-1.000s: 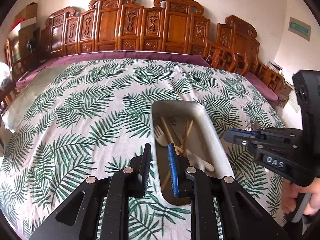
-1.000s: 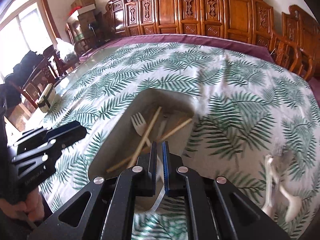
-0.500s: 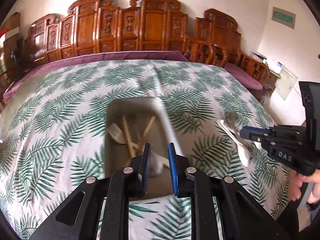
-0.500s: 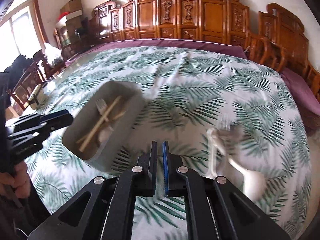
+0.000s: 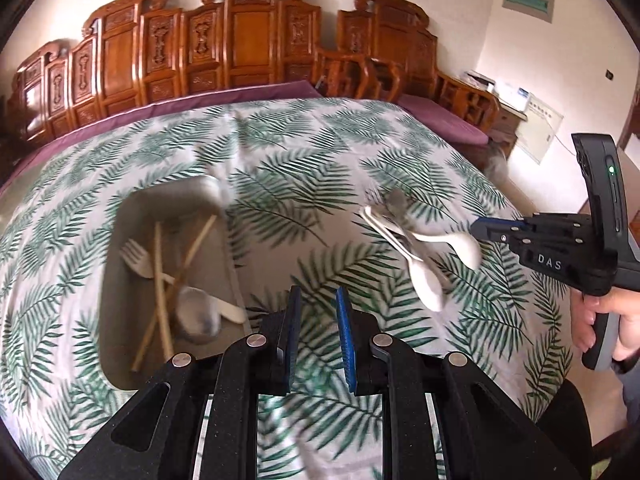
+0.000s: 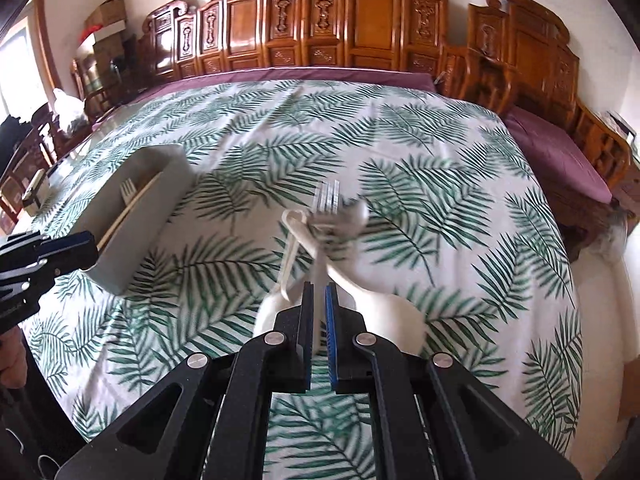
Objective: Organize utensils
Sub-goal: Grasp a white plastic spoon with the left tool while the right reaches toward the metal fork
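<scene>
A grey tray (image 5: 120,240) is seen on a leaf-patterned tablecloth (image 5: 304,168), and it serves as the landmark here. Inside the tray a white fork (image 5: 138,260), crossed wooden chopsticks (image 5: 160,280) and a blurred spoon (image 5: 200,312) are found. To the right of the tray, well apart from it, a loose pile of white spoons (image 5: 424,276) and a metal fork (image 6: 326,200) is laid on the cloth. The left gripper (image 5: 316,312) is held just beside the tray's near right edge, over bare cloth; its fingers are set apart and nothing is held between them. The right gripper (image 6: 319,312) is placed over the pile, on the side away from the tray; its fingers are drawn close with only a narrow gap left, and a pale utensil handle is seen in that gap, though it cannot be told from the blurred views whether the handle is actually clamped. Carved wooden chairs (image 6: 360,20) are lined up beyond the far edge of the table, behind the tray.
</scene>
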